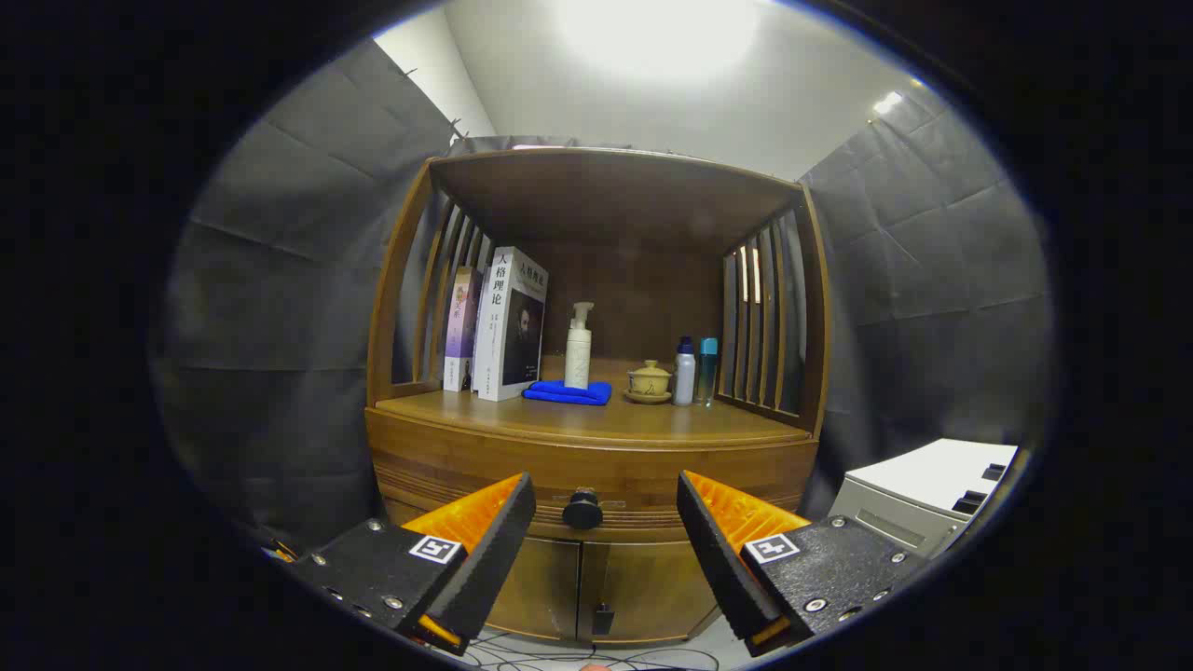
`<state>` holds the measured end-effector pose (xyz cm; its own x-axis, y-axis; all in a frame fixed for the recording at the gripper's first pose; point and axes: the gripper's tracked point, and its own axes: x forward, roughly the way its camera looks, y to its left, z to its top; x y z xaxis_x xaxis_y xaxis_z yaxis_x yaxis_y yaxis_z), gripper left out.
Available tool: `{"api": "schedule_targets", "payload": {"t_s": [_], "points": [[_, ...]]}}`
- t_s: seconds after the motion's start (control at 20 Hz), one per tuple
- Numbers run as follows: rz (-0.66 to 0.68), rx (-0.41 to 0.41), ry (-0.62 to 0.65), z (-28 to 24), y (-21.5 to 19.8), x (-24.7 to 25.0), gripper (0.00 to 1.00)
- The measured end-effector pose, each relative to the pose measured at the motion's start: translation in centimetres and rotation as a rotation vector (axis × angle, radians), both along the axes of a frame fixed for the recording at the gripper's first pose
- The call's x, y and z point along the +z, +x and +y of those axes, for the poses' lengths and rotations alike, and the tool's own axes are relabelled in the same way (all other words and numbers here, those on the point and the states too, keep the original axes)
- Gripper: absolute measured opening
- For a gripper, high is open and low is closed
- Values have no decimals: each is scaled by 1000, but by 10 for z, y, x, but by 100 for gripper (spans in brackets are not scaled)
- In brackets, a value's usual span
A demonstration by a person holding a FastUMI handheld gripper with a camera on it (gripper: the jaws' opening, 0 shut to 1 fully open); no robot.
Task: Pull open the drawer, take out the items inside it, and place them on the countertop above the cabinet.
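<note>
The drawer (596,475) is shut, its dark round knob (582,510) at 12 o'clock between the wide-spread, empty claw (606,522). Above, the worktop (596,421) carries books (503,321) with Chinese titles at 11 o'clock, a blue cloth (567,392), pump bottle (578,347), lidded cup (649,380) and two small bottles (695,371) at 1 o'clock. Cabinet doors (582,587) sit below.

Book (508,321) spine: 人格理论. Square coded markers (435,549) on both spread-apart fingers of the gripper (606,485); other print illegible.
</note>
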<state>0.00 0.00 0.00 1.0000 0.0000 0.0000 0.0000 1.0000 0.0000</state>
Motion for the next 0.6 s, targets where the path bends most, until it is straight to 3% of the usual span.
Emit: {"api": "schedule_targets", "payload": {"t_s": [0.6], "points": [[-19,-21,30,-6,-2,3,95]]}}
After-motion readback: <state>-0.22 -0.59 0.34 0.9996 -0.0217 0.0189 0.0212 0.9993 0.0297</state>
